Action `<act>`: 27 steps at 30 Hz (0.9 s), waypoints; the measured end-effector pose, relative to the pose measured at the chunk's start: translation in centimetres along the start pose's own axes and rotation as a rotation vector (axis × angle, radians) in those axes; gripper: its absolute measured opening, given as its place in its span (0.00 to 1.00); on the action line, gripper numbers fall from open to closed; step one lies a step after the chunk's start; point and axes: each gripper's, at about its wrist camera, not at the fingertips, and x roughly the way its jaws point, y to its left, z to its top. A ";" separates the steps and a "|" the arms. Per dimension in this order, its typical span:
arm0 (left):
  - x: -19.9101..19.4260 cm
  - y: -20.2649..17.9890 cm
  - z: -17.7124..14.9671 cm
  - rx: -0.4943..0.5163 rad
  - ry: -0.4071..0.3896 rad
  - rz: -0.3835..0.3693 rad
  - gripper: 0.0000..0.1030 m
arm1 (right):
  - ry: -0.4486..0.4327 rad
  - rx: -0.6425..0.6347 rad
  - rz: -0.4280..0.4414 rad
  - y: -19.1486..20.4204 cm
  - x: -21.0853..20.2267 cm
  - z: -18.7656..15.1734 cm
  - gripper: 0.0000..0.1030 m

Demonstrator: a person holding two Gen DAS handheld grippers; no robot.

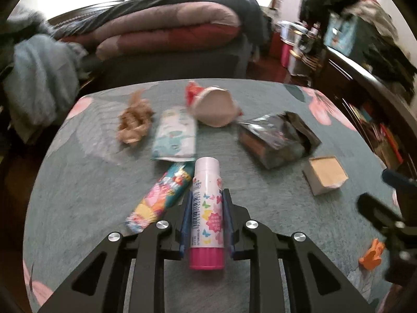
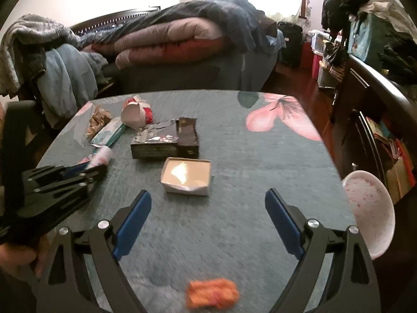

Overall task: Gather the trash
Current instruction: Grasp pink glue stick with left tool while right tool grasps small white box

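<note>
Left gripper (image 1: 207,219) clamping glue stick (image 1: 207,208) mid-body for steady carrying (cap forward); right gripper (image 2: 208,221) hovering spread wide over orange scrap (image 2: 212,296).

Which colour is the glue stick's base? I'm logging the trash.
Pink, on the glue stick held in the left tongs; left wrist view.

You see a glossy plastic glue stick (image 1: 207,208) against matt black gripper arms with shiny metal screws (image 1: 252,224). The table (image 2: 234,156) wears rough woven cloth; the foil wrapper (image 2: 156,133) gleams, the small box (image 2: 186,178) looks like dull cardboard.
</note>
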 end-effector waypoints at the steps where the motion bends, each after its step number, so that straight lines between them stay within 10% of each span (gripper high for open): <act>1: -0.4 0.6 0.0 -0.023 -0.007 0.002 0.22 | 0.007 -0.003 -0.002 0.3 0.5 0.2 0.87; 11: -4.5 3.7 -1.4 -0.090 -0.057 0.013 0.22 | 0.106 0.021 0.010 1.6 4.9 1.3 0.86; 16: -5.5 4.9 -1.7 -0.112 -0.073 0.008 0.22 | 0.107 -0.023 0.010 2.5 5.2 1.4 0.51; 27: -8.3 4.8 -1.6 -0.136 -0.103 0.044 0.22 | 0.033 -0.011 0.039 1.3 0.7 0.6 0.50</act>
